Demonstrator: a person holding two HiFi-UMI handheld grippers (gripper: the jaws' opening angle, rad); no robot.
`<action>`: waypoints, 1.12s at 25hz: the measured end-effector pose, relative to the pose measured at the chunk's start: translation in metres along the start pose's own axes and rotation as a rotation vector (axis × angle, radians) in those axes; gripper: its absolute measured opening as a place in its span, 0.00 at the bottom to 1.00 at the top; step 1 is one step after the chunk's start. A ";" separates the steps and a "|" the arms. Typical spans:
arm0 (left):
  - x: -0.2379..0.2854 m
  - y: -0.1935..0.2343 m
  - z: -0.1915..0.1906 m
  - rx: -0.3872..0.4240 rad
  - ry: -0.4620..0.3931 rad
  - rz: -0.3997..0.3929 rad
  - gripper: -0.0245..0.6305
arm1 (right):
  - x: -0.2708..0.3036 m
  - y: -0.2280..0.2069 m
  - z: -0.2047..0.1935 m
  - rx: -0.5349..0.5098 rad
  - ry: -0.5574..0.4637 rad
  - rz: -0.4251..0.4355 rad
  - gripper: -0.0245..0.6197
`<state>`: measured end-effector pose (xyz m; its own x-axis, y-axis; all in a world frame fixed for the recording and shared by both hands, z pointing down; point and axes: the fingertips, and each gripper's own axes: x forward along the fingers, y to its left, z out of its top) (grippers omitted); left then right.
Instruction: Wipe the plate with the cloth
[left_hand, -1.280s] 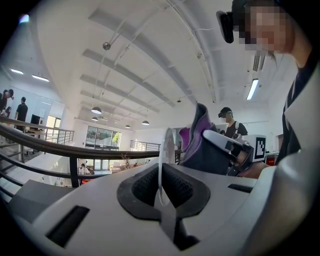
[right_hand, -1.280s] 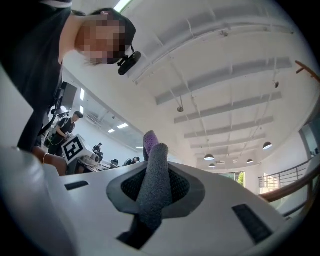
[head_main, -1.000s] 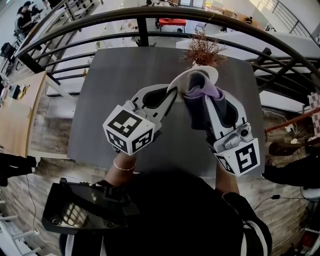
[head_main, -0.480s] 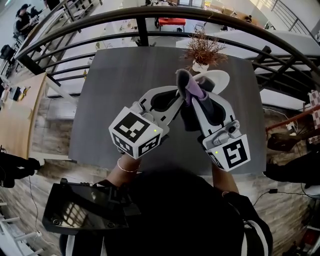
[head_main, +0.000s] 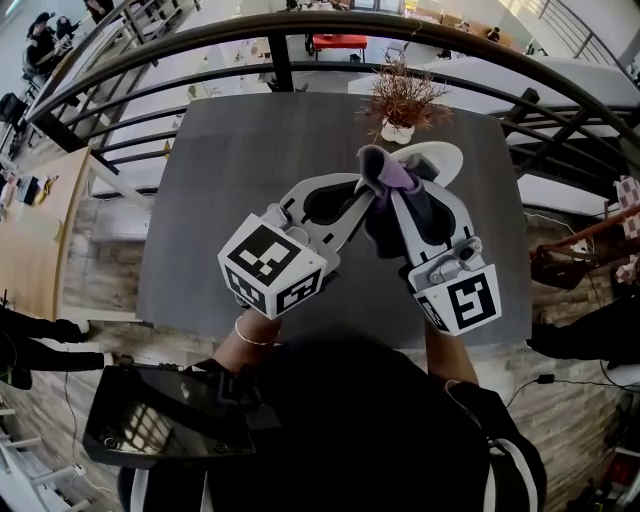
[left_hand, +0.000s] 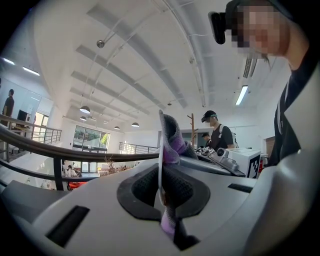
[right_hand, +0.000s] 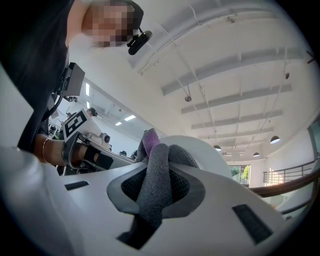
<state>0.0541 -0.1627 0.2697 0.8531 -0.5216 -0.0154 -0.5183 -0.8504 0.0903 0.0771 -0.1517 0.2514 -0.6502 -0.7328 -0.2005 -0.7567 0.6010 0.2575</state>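
While the left gripper (head_main: 352, 190) clamps the white plate (head_main: 442, 156) steady, the right gripper (head_main: 390, 198), pinching the grey-purple cloth (head_main: 384, 172), should sweep flat across it.

Dark grey table (head_main: 250, 180), rectangular, matte top. At its far edge stands a small white pot (head_main: 397, 132), upright, with dried reddish-brown sprigs (head_main: 404, 95).

Black curved railing (head_main: 200, 40) arcs beyond the table's far side, slanted bars under it. Past the rail, on a lower level: red bench (head_main: 338, 43); seated people (head_main: 45, 40) at upper left.

Pale wood-plank floor (head_main: 95, 220) left of the table. Black device with a glossy screen (head_main: 165, 425) at lower left, close to the camera.

Left gripper view: standing person in a black T-shirt (left_hand: 219, 136), headgear on; wooden coat stand (left_hand: 192, 131) just beside. Round pendant lamps (left_hand: 85, 109) and a strip light (left_hand: 243, 94) under a white beamed ceiling.

Right gripper view: another pendant lamp (right_hand: 274, 139).
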 end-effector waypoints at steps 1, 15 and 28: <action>-0.001 0.000 0.000 -0.002 0.000 0.000 0.06 | 0.000 -0.001 0.000 -0.002 0.002 -0.003 0.10; -0.004 0.004 0.000 -0.001 -0.003 0.019 0.06 | -0.008 -0.027 -0.007 -0.021 0.027 -0.082 0.10; -0.005 0.006 -0.001 0.000 0.000 0.025 0.06 | -0.015 -0.048 -0.010 -0.026 0.038 -0.138 0.10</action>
<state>0.0472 -0.1652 0.2711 0.8398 -0.5427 -0.0132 -0.5395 -0.8370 0.0910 0.1237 -0.1727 0.2517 -0.5370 -0.8196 -0.1997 -0.8362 0.4859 0.2543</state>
